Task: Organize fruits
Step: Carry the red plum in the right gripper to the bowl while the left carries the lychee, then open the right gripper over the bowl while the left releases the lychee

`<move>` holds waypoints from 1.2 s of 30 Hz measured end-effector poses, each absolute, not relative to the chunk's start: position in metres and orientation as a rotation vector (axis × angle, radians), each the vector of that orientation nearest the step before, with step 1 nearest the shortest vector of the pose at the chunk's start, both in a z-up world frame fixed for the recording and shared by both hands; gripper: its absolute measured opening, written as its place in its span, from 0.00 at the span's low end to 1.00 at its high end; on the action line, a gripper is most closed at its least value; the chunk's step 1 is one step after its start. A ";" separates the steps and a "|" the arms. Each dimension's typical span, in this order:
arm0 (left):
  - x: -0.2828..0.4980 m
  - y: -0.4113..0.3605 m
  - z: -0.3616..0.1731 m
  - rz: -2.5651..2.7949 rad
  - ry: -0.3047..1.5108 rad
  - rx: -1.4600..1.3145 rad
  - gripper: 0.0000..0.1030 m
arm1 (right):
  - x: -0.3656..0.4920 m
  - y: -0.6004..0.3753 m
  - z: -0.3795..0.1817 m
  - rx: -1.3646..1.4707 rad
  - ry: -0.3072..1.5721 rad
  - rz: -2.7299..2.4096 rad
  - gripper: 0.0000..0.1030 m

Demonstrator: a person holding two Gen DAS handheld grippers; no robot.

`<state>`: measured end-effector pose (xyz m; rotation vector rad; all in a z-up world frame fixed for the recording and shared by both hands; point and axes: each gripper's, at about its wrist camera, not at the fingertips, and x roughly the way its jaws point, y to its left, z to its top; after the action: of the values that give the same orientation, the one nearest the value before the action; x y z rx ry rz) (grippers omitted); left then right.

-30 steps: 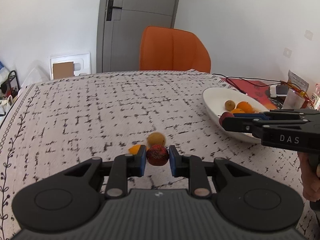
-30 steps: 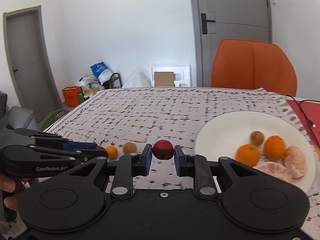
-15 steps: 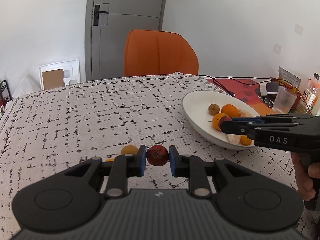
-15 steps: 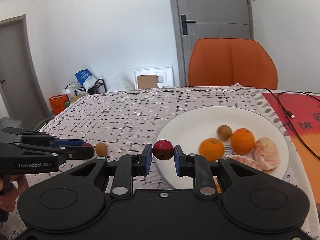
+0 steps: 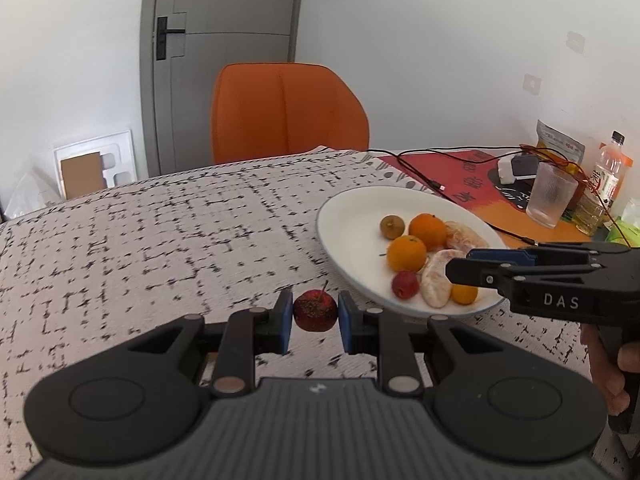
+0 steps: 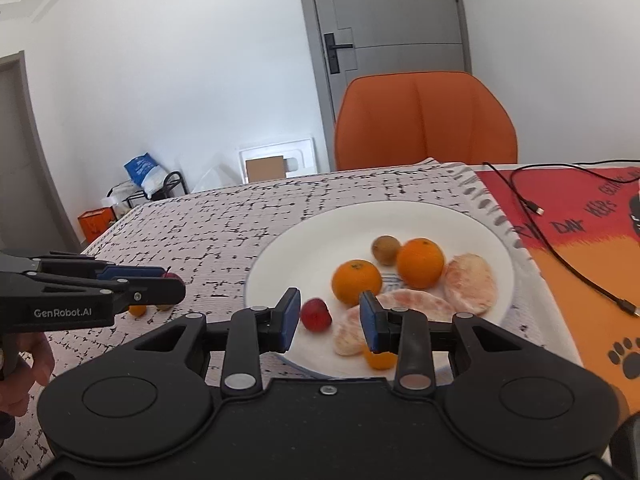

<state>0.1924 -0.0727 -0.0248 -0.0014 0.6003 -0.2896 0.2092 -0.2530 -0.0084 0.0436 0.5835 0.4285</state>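
One red fruit (image 6: 315,315) lies released on the white plate (image 6: 500,248) between the right gripper (image 6: 330,316)'s opening jaws. Another dark red fruit (image 5: 315,310) is pinched in the left gripper (image 5: 315,317); it could be dropped short of the rim.

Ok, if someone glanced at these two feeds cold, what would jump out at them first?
Probably the white plate on the patterned tablecloth, with two oranges, peeled segments and a small red fruit lying in it between the right gripper's opening jaws, untouched. Next, the left gripper, short of the plate, pinching a dark red fruit. Behind the table stands the bright orange chair.
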 end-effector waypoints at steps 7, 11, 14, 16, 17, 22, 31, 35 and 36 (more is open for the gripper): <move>0.204 -0.090 -0.022 -0.316 0.595 0.026 0.22 | 0.206 -0.267 -0.010 0.059 0.577 0.413 0.38; 0.210 -0.098 -0.021 -0.326 0.593 0.041 0.22 | 0.204 -0.272 -0.011 0.068 0.579 0.410 0.38; 0.214 -0.105 -0.020 -0.335 0.592 0.050 0.22 | 0.203 -0.275 -0.012 0.075 0.579 0.406 0.40; 0.217 -0.109 -0.019 -0.341 0.590 0.056 0.22 | 0.202 -0.278 -0.013 0.081 0.579 0.404 0.40; 0.219 -0.111 -0.018 -0.344 0.588 0.059 0.22 | 0.203 -0.279 -0.014 0.083 0.580 0.402 0.40; 0.225 -0.121 -0.013 -0.344 0.577 0.074 0.22 | 0.202 -0.283 -0.015 0.093 0.580 0.398 0.40; 0.227 -0.124 -0.005 -0.341 0.566 0.100 0.33 | 0.201 -0.282 -0.017 0.096 0.583 0.403 0.43; 0.224 -0.114 -0.007 -0.315 0.573 0.100 0.46 | 0.200 -0.280 -0.016 0.093 0.579 0.408 0.48; 0.223 -0.111 -0.008 -0.306 0.574 0.098 0.50 | 0.201 -0.279 -0.016 0.093 0.579 0.410 0.49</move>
<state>0.2229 -0.1107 -0.0080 0.0984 0.5740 -0.3064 0.2005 -0.2787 -0.0161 0.0927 0.5786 0.4101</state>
